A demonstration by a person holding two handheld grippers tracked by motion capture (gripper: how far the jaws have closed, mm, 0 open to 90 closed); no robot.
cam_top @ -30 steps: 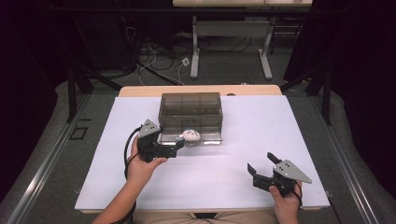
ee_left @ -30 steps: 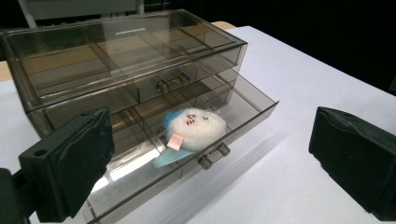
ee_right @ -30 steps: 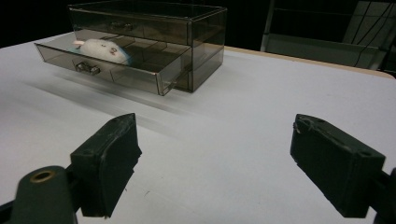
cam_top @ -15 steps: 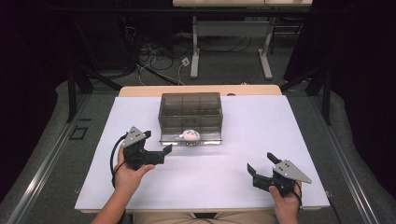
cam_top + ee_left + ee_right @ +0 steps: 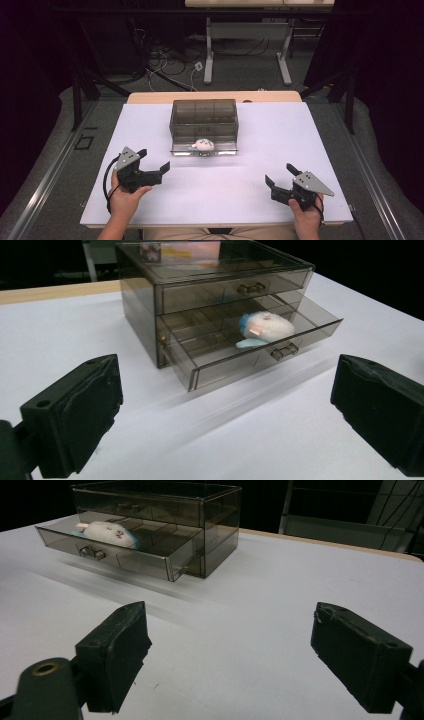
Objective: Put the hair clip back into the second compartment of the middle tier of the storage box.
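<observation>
The plush toy [image 5: 203,144] lies in the pulled-out lower drawer [image 5: 204,149] of the smoky drawer box [image 5: 203,120] — at twelve o'clock on the table [image 5: 300,135]. The left hand-held gripper [image 5: 154,162] at eight o'clock and the right hand-held gripper [image 5: 280,175] at four o'clock both gape wide — empty, well apart from the box.

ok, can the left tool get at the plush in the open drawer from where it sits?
Probably yes. The left tool is open and faces the drawer box; the lower drawer is pulled out with the plush toy exposed from above. Only bare table lies between. The closed drawer overhead may force a low approach.
</observation>
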